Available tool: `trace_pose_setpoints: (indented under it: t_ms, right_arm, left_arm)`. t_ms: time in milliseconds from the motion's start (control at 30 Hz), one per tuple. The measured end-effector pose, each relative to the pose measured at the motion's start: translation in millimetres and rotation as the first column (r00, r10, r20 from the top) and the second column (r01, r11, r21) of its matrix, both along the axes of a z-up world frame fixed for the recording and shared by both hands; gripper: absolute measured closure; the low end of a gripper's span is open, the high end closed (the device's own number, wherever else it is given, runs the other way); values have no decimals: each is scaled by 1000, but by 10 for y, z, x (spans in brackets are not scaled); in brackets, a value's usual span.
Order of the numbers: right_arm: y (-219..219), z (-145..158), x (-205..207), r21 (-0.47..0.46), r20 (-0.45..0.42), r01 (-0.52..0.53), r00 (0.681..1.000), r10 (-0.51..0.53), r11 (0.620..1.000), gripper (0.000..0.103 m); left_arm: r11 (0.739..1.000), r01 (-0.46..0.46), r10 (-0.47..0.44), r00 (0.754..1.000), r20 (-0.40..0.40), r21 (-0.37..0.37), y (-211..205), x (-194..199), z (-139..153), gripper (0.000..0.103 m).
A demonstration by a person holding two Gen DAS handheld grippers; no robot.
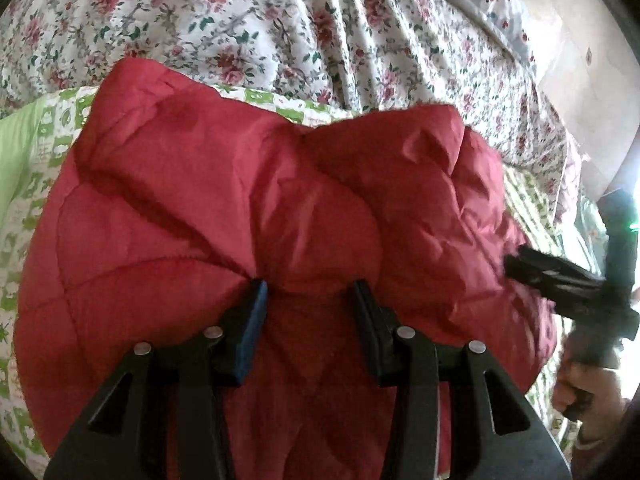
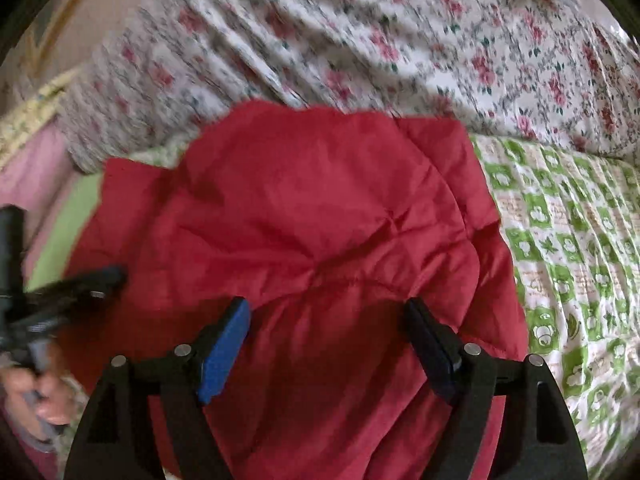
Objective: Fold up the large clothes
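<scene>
A red quilted jacket lies bunched on the bed and fills the middle of both views. My left gripper is shut on a thick fold of it; the fabric bulges between the pads and creases run out from them. My right gripper stands open over the jacket, and its blue pad and dark pad do not touch the cloth. In the left wrist view the right gripper shows at the jacket's right edge. In the right wrist view the left gripper shows blurred at the left.
Under the jacket lies a green and white patterned sheet, also at the left. A rumpled floral quilt is heaped behind it. The person's hand holds the right gripper's handle; a wall lies beyond the bed's far edge.
</scene>
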State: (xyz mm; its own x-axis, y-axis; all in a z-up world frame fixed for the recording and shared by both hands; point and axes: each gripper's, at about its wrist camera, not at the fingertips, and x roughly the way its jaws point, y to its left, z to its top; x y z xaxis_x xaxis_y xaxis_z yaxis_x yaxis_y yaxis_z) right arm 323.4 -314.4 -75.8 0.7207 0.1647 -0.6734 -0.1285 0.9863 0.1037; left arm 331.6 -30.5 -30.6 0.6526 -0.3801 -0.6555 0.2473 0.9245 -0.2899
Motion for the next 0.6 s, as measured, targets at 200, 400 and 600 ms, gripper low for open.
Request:
trace_pose_setpoints:
  t_ms: [200,400,600]
  right_arm:
    - [-222,-146,166,26,-23,63,998,-63,998,23]
    - [-323,-193,235,84,-36,91,995,-88,992,22]
    - [-327,-186,248,96,-52,100,994,-96,990,21]
  left_arm:
    - [990,-132,132,991,9,-40,542,-28,39,62]
    - [984,-159,152,984,-91,-79,782,235,-228,85]
    - [982,-185,179,979,-99,-47,746,334,-271,85]
